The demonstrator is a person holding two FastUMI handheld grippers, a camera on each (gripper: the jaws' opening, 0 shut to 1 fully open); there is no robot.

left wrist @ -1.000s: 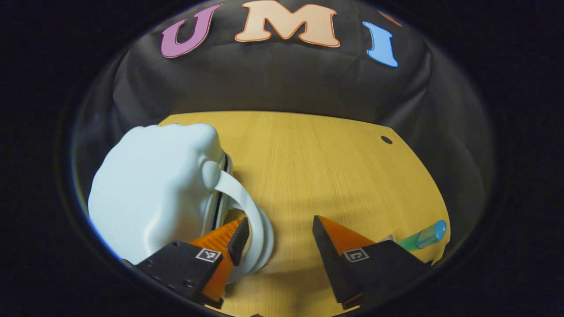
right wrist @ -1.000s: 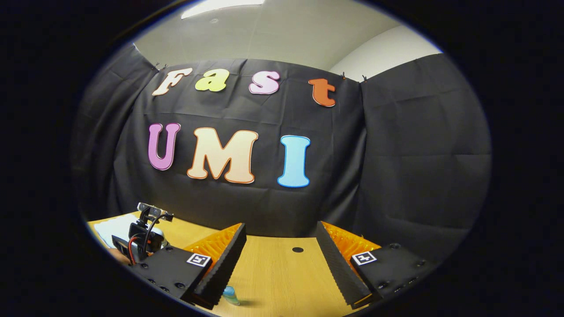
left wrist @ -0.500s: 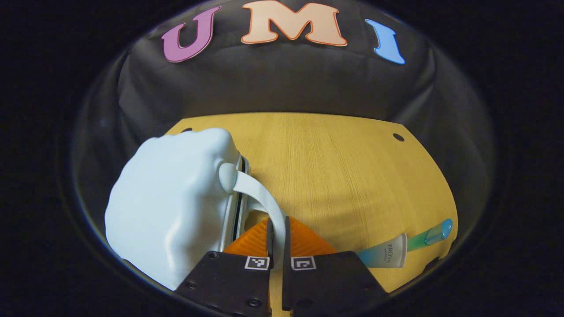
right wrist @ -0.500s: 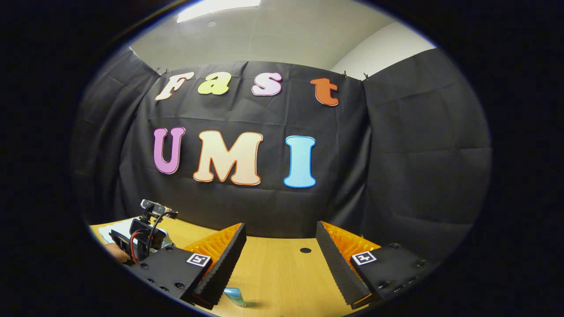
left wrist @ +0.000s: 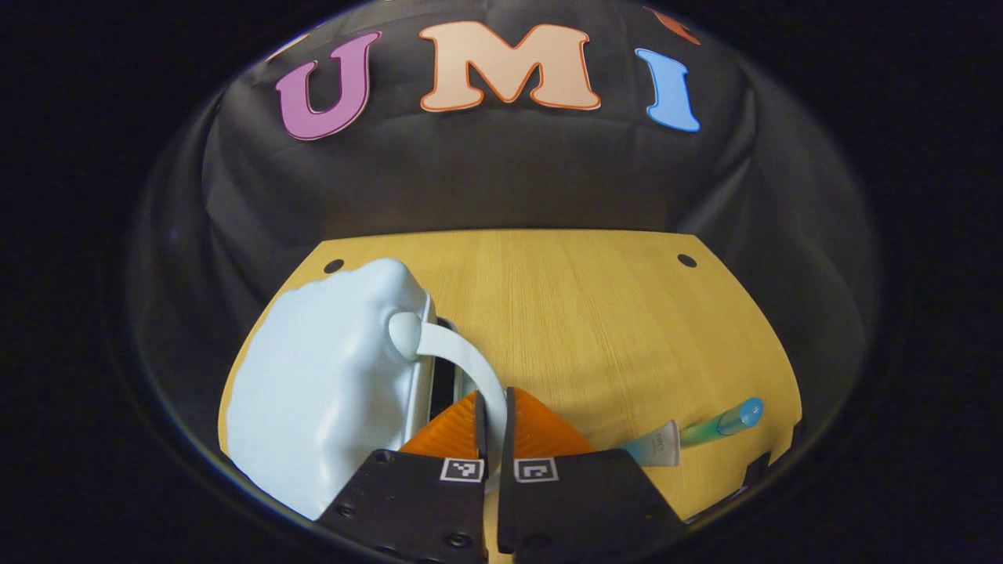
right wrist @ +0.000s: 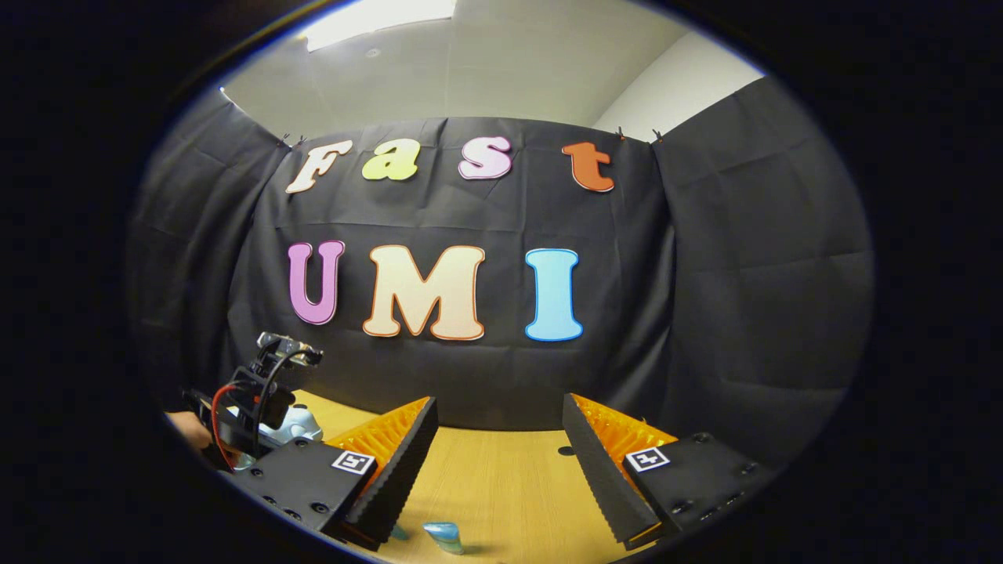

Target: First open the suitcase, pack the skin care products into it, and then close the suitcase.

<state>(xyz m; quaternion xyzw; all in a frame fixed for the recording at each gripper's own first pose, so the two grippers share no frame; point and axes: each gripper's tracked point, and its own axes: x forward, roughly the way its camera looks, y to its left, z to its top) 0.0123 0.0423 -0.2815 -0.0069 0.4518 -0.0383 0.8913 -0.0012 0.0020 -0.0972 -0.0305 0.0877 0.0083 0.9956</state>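
Note:
A pale blue suitcase (left wrist: 321, 399) lies at the left of the wooden table (left wrist: 595, 313) in the left gripper view. Its white strap handle (left wrist: 462, 356) arches from a round knob down between my left gripper's fingers. My left gripper (left wrist: 494, 399) is shut on that handle. A dark gap shows along the suitcase's seam beside the handle. A skin care tube (left wrist: 682, 439) with a blue cap lies on the table to the right. In the right gripper view my right gripper (right wrist: 497, 439) hangs open above the table, with the tube's end (right wrist: 443, 536) below it and nothing between its fingers.
In the right gripper view the left gripper's body (right wrist: 255, 395) with a red cable sits at the far left over a corner of the suitcase (right wrist: 298, 429). Small round holes (left wrist: 687, 260) mark the table's far corners. Black cloth walls close off the back and sides.
The left gripper went from open beside the handle to shut on it, then drew back a little; the seam gap looks wider. The right gripper tilted slightly upward, still open.

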